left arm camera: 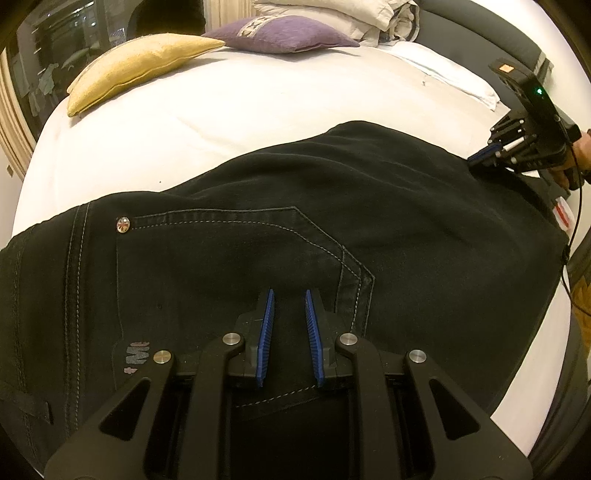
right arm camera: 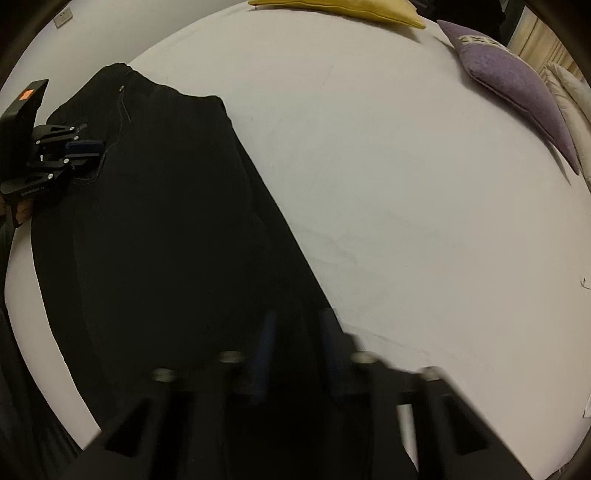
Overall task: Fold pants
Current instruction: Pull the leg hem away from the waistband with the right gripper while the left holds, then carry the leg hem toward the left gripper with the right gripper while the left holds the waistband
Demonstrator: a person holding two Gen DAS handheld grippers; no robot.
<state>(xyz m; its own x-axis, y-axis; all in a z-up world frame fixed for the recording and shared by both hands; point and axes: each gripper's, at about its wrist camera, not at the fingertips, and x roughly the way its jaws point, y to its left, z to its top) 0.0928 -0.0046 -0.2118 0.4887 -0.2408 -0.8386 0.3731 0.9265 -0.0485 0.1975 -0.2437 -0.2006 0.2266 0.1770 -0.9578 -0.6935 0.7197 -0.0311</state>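
Keep the nearly closed left gripper (left arm camera: 290, 295) pinning the black denim pants (left arm camera: 258, 240) spread along the white bed's (left arm camera: 221, 110) near edge, lifting the leg with the right gripper (right arm camera: 297, 317), seemingly pinched on cloth.

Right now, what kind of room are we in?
Most likely a bedroom: the black pants lie spread on a bed with a white sheet, a yellow cushion and a purple cushion sit at its far side, and bedding is piled behind them.
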